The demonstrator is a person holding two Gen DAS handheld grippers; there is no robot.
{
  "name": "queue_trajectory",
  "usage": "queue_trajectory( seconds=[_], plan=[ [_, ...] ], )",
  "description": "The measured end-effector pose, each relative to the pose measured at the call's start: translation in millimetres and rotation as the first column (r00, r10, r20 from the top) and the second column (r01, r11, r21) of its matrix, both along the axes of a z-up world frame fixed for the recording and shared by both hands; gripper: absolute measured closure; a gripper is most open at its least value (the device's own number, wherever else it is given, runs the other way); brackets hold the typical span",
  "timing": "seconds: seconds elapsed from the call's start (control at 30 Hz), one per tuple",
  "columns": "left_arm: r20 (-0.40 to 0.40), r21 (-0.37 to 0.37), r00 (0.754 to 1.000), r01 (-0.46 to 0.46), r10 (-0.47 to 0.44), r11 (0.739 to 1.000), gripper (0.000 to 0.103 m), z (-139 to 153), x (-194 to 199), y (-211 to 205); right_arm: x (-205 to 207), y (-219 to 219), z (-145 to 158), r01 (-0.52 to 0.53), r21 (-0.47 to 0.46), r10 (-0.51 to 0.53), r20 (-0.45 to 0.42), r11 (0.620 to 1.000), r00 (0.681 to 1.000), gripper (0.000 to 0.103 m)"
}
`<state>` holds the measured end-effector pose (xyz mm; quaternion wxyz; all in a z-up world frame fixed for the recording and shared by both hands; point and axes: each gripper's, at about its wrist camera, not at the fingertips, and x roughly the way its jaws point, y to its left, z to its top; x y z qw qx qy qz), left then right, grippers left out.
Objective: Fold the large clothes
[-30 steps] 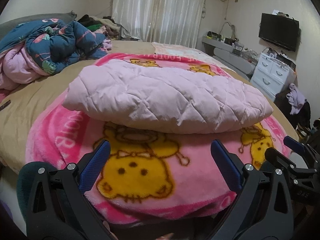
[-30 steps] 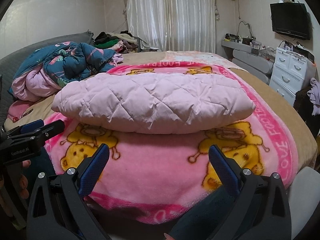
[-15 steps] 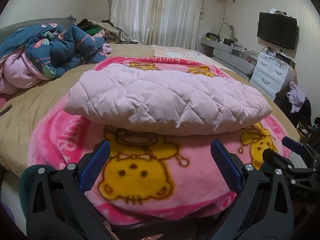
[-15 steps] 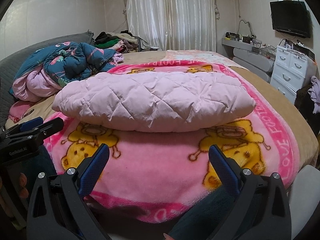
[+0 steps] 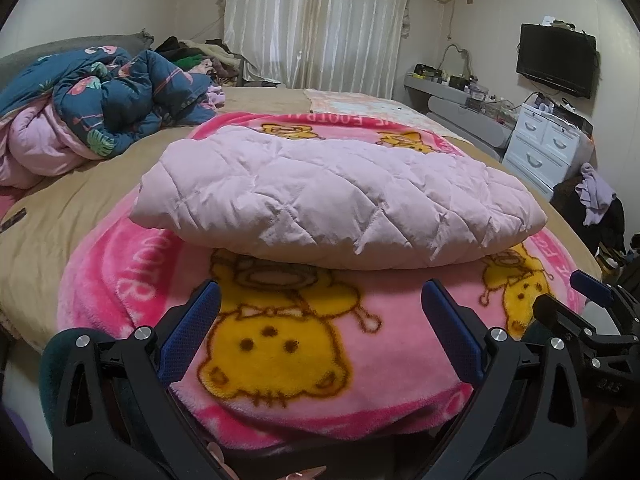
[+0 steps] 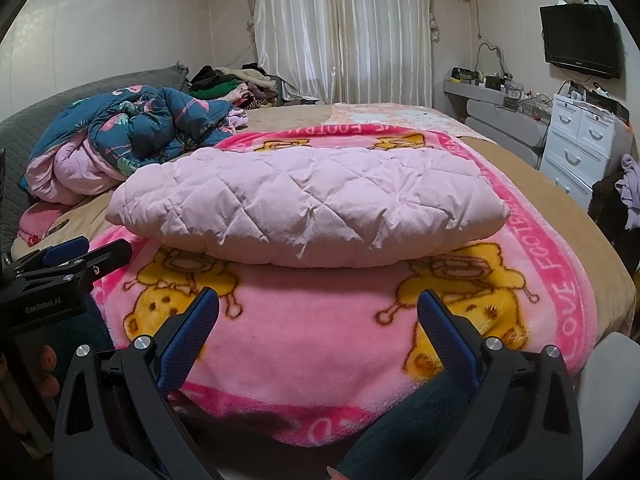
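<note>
Surface: bed (image 5: pixel 100 184) under a pink cartoon blanket (image 5: pixel 304 344).
Room: curtains (image 6: pixel 344 32) top centre; one TV (image 6: pixel 580 40) upper right.
Garment: one folded pink quilted jacket (image 5: pixel 336 208), frame centre, on the blanket.
Left gripper (image 5: pixel 320 312): spread, empty.
Right gripper (image 6: pixel 318 320): spread, empty.
Pile: one blue quilt (image 6: pixel 132 128), left.

We see bare pink cartoon blanket (image 5: pixel 304 344) between us and the folded quilted jacket (image 5: pixel 332 200); a crumpled blue comforter (image 5: pixel 108 108) blocks the bed's far left.
</note>
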<state>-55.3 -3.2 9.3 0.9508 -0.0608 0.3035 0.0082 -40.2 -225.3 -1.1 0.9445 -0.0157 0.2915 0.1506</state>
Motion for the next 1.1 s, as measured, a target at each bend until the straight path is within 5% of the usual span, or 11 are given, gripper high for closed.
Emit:
queue_trajectory(
  seconds=[1.1],
  plan=[
    [-0.010,0.013,1.000,-0.004,0.004,1.000,0.009,-1.8,-1.2,-0.1,0.6,-0.3,3.1,0.000,-0.001,0.000,-0.005,1.000,1.000,0.004]
  ],
)
